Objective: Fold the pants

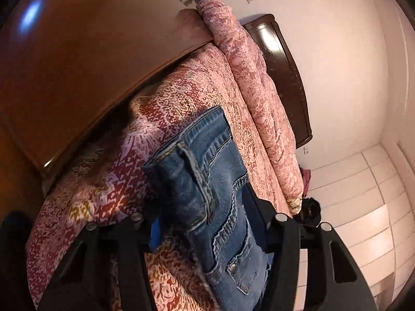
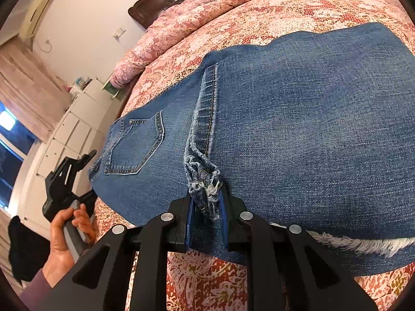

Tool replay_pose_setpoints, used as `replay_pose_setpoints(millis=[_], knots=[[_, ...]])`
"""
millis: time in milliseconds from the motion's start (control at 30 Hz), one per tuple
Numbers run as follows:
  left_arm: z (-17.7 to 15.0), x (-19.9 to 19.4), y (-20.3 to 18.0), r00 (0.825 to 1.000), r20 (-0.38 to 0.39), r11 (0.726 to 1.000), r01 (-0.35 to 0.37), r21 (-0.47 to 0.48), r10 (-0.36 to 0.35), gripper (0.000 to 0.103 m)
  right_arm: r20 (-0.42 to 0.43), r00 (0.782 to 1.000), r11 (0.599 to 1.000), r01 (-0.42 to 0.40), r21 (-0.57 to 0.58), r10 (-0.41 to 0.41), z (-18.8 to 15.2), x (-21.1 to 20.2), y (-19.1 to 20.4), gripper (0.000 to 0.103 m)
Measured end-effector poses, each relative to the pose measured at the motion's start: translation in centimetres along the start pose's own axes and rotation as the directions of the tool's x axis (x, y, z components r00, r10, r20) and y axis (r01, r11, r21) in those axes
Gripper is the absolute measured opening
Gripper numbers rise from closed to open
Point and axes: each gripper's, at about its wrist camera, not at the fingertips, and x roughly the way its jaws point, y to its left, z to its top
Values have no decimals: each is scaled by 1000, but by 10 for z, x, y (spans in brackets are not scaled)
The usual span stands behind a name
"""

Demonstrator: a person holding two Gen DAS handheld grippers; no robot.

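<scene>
Blue jeans (image 2: 298,129) lie folded on a patterned bedspread (image 2: 272,18), back pocket (image 2: 135,147) toward the left. My right gripper (image 2: 206,199) is shut on the frayed leg hem (image 2: 205,181) at the near edge of the denim. In the left wrist view the waist end of the jeans (image 1: 207,181) fills the gap of my left gripper (image 1: 202,207), and both fingers lie against the denim. The right wrist view shows the left gripper (image 2: 89,175) at the waist edge, held by a person's hand (image 2: 67,233).
A rolled pink quilt (image 1: 254,90) lies along the bed by a dark wooden headboard (image 1: 285,59). A brown wooden panel (image 1: 77,64) borders the bed's far side. White drawers (image 2: 75,127) stand beside the bed, under a curtain (image 2: 28,83) and window.
</scene>
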Motion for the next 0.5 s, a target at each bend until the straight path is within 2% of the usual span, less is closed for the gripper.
replay_pose_setpoints(millis=[67, 100, 133, 167, 300, 400, 500], knots=[[1, -1, -3, 1000, 12, 1000, 6, 19, -6, 54, 0, 1000, 1000, -1, 0, 1, 0, 0, 0, 15], [2, -2, -1, 1000, 21, 1000, 16, 12, -16, 36, 0, 1000, 1000, -1, 0, 1, 0, 0, 0, 15], [2, -4, 0, 999, 28, 1000, 15, 4, -15, 24, 1, 1000, 1000, -1, 0, 1, 0, 0, 0, 15], [4, -5, 3, 999, 33, 1000, 20, -4, -20, 18, 1, 1000, 1000, -1, 0, 1, 0, 0, 0, 15], [7, -5, -7, 999, 34, 999, 29, 38, -30, 15, -4, 1000, 1000, -4, 5, 4, 1, -1, -1, 15], [8, -12, -33, 998, 47, 990, 27, 140, -34, 14, -4, 1000, 1000, -12, 10, 12, 2, -1, -3, 15], [2, -24, -69, 996, 55, 965, 49, 259, -65, 14, -3, 1000, 999, -28, 22, 28, 2, -1, -6, 15]])
